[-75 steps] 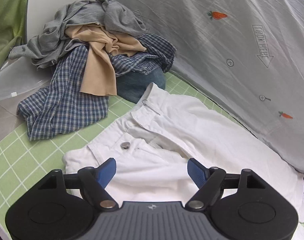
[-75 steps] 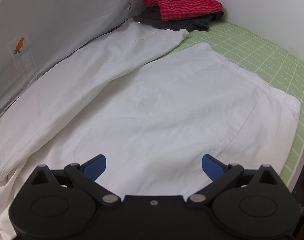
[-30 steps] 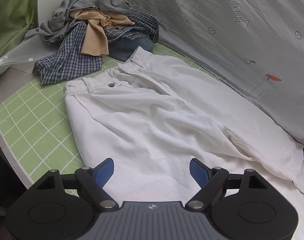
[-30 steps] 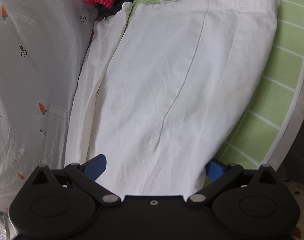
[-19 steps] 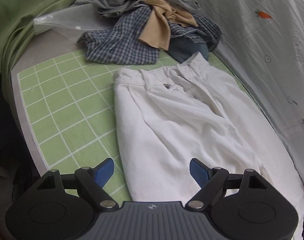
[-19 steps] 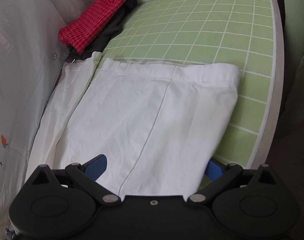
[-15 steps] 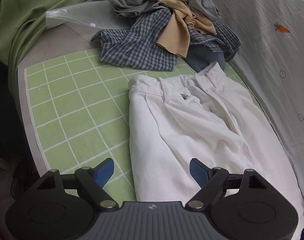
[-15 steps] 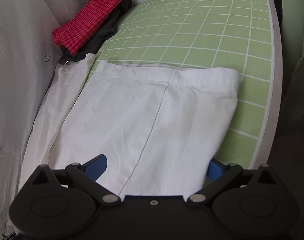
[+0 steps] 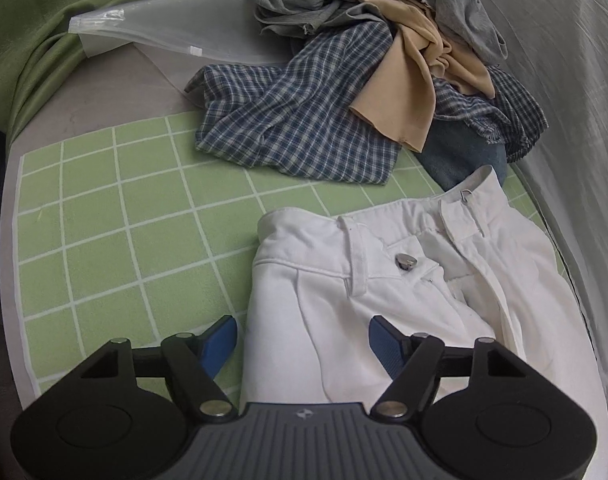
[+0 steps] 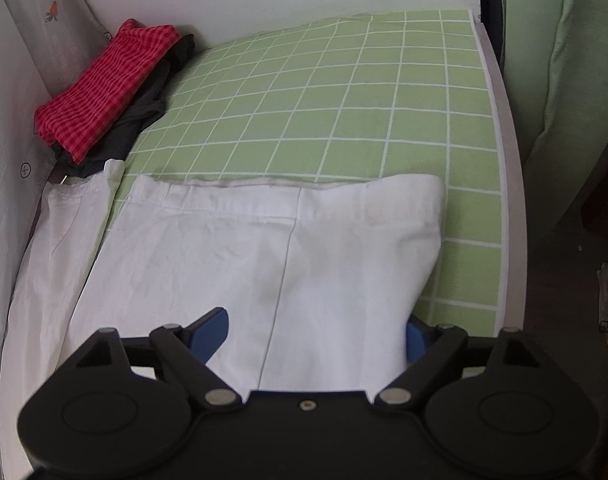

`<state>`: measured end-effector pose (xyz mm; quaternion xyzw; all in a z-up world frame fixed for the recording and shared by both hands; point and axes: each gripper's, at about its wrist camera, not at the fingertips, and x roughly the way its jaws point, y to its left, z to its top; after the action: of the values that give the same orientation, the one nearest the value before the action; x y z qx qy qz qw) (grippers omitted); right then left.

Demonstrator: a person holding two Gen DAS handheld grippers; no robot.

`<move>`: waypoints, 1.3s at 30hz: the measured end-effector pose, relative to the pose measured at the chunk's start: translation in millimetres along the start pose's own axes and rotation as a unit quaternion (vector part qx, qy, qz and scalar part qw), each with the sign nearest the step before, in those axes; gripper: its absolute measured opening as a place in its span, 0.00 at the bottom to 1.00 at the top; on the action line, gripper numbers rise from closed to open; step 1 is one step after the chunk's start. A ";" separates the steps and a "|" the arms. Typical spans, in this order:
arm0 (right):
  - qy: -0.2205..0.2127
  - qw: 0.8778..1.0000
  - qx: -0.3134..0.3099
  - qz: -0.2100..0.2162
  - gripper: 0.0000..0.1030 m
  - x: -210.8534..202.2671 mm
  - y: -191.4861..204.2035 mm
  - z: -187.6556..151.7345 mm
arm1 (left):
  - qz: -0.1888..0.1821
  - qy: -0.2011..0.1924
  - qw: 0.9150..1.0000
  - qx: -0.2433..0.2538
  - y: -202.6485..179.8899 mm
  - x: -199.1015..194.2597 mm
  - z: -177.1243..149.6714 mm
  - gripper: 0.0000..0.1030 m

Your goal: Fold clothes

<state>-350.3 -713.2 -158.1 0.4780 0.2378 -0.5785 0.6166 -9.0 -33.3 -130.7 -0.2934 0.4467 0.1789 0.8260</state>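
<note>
White trousers lie flat on the green grid mat. Their waistband [image 9: 368, 236] with a metal button shows in the left wrist view; the near leg's hem [image 10: 296, 200] shows in the right wrist view. My left gripper [image 9: 303, 342] is open, above the waist's near side edge, its left finger over the mat. My right gripper [image 10: 316, 332] is open, above the near leg close to the hem; the cloth's edge hides most of its right finger. The far leg [image 10: 56, 240] lies along the grey sheet.
A pile of unfolded clothes [image 9: 364, 72], checked blue, tan and grey, lies past the waistband. Folded red checked cloth [image 10: 108, 80] on dark garments lies beyond the hems. A grey carrot-print sheet [image 9: 576, 80] borders the far side. The mat's near edge [image 10: 504, 200] is close.
Both grippers have drawn back from over the trousers' middle toward the ends. The left now faces the waistband from closer; the right faces the hem. The trousers have not moved.
</note>
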 end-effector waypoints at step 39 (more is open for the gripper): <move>-0.021 0.992 -0.063 0.104 0.04 -95.8 -57.4 25.2 | -0.013 -0.083 0.995 -0.044 92.6 -151.9 -33.4 0.07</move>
<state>-431.6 -681.2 -84.2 0.4482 0.2097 -0.5048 0.7073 -163.3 10.8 -47.0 -0.3188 0.3644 0.2117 0.8490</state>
